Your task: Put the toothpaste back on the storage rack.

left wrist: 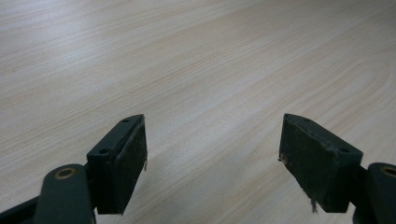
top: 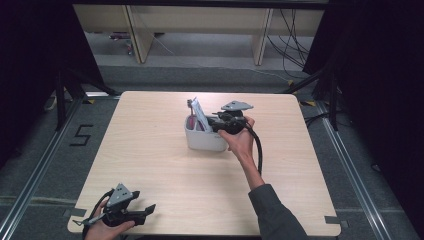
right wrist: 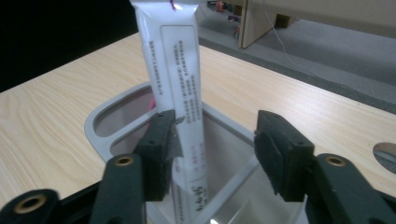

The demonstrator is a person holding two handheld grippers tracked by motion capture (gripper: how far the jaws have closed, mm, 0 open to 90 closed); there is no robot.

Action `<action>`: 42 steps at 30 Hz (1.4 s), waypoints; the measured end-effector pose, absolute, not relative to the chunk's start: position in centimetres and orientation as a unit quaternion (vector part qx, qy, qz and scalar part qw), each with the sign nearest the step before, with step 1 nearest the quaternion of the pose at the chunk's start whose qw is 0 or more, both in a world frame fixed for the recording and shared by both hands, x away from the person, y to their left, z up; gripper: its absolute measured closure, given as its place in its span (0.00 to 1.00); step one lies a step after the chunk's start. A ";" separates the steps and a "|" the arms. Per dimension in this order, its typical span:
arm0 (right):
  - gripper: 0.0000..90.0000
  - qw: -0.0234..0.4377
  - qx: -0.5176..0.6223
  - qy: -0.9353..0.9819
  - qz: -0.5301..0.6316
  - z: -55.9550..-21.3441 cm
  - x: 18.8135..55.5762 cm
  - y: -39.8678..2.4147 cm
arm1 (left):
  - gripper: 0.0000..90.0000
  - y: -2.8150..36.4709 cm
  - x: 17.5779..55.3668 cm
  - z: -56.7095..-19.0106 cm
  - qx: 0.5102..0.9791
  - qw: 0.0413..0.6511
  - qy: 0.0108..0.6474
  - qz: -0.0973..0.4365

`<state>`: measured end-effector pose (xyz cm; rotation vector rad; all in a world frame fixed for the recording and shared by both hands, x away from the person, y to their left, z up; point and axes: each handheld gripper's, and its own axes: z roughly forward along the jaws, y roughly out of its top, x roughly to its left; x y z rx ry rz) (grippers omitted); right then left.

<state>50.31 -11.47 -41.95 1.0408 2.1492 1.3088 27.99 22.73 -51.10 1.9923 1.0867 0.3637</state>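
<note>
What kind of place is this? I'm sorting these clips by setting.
Probably a lab or recording bay, not a home: a bare wooden table on grey carpet, black curtains at both sides, floor rails, and loose cables under benches behind. A white holder stands on the table.

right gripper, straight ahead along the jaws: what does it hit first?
Likely the white tube, standing in the white holder. It sits between the open pads of the right gripper, close against one; the holder's divider wall lies just past it. Depth is unclear.
</note>
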 end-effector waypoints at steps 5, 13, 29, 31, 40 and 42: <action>0.50 0.194 0.382 0.762 0.485 -42.0 49.7 -12.6 | 0.25 22.7 28.0 -51.1 0.790 0.411 0.431 0.145; 0.46 0.184 0.381 0.756 0.500 -41.1 48.0 -14.3 | 0.25 22.6 28.0 -51.3 0.788 0.414 0.433 0.145; 0.42 0.176 0.378 0.764 0.492 -40.9 46.7 -15.9 | 0.25 22.7 28.0 -51.2 0.793 0.410 0.428 0.142; 0.40 0.186 0.376 0.761 0.494 -40.8 46.6 -16.3 | 0.25 22.7 28.0 -51.2 0.793 0.410 0.428 0.142; 0.37 0.184 0.388 0.762 0.486 -41.2 46.2 -16.7 | 0.25 22.8 28.0 -51.2 0.793 0.410 0.428 0.143; 0.37 0.185 0.383 0.769 0.477 -41.3 46.1 -16.8 | 0.25 22.9 28.0 -51.0 0.802 0.401 0.419 0.143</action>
